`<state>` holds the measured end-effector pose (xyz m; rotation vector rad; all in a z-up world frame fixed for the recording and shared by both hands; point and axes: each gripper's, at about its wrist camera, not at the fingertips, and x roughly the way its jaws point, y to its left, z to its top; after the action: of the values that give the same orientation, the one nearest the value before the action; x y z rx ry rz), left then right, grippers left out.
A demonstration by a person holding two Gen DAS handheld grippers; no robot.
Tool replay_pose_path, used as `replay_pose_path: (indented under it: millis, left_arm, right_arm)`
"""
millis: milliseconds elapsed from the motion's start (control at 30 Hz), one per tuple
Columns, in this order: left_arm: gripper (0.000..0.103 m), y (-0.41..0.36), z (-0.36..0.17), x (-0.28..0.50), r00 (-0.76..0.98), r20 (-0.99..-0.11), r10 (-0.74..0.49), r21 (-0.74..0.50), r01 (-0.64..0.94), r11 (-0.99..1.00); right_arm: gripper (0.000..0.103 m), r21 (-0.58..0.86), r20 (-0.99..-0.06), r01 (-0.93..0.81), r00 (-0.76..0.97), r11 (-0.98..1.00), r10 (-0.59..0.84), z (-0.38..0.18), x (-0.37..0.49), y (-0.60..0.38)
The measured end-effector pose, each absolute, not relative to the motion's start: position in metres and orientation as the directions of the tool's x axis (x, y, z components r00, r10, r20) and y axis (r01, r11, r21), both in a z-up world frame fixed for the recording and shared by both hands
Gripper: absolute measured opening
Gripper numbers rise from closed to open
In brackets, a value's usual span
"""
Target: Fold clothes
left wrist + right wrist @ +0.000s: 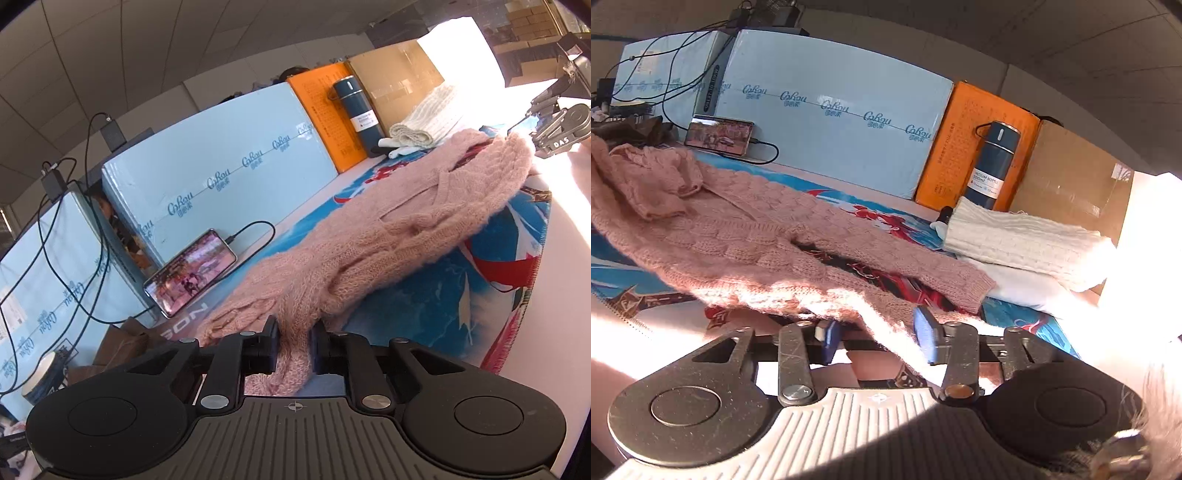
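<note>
Two grippers are engaged with one garment. The left gripper [293, 345] is closed on a bunched end of the pink knitted sweater [388, 229], the knit being pinched between its dark pads. The right gripper [879, 338] is seen with its blue pads [925, 328] apart and a sunlit edge of the same sweater [757, 229] lying across the gap; whether that edge is actually being squeezed cannot be told, but the jaws are judged to be open.

The sweater is stretched lengthwise over the blue printed mat [424, 295], partly raised off it at the left end, with a sleeve doubled over the body in the right wrist view. It is judged that folding of this piece is under way but unfinished: no neat rectangle has been formed, and the hem and the sleeves are left to be brought in.

One white knitted garment [1027, 240] is already folded and set at the far end of the mat, beside the dark blue vacuum bottle [993, 166]. The bottle is shut with its cap, so its contents cannot be seen. Closed pale blue boxes [831, 136], an orange box [960, 155] and a cardboard box [1071, 177] are lined along the back; nothing of their contents is shown. A phone [192, 273] is propped against one of the boxes.
</note>
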<state>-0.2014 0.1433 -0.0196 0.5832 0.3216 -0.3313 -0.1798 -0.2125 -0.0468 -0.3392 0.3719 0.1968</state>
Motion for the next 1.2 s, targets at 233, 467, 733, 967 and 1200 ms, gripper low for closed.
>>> replay_pose_path:
  millis: [233,467,733,967,1200]
  left_arm:
    - [0.013,0.169,0.01,-0.209,0.893,-0.349,-0.286,0.288,0.392,0.874]
    - [0.015,0.195,0.02,-0.126,0.876,-0.387,-0.288,-0.023,0.303,0.953]
    - [0.023,0.205,0.007,-0.057,0.835,-0.492,-0.247,-0.176,0.182,0.967]
    - [0.056,0.2,0.003,-0.024,0.849,-0.507,-0.149,-0.199,0.053,0.979]
    - [0.069,0.205,-0.008,-0.024,0.864,-0.488,-0.125,-0.207,0.025,0.978]
  right_arm:
    - [0.007,-0.109,-0.244,-0.306,0.931,0.946,0.273,-0.017,-0.188,-0.237]
    - [0.007,-0.098,-0.3,-0.332,0.909,0.938,0.29,0.0,-0.126,-0.238]
    - [0.033,-0.004,-0.433,-0.25,0.873,0.968,0.224,-0.007,-0.064,-0.251]
    - [0.076,0.061,-0.463,-0.114,0.877,0.992,0.13,-0.007,-0.064,-0.284]
    - [0.079,0.232,-0.486,0.057,0.871,0.971,0.065,-0.014,-0.074,-0.335]
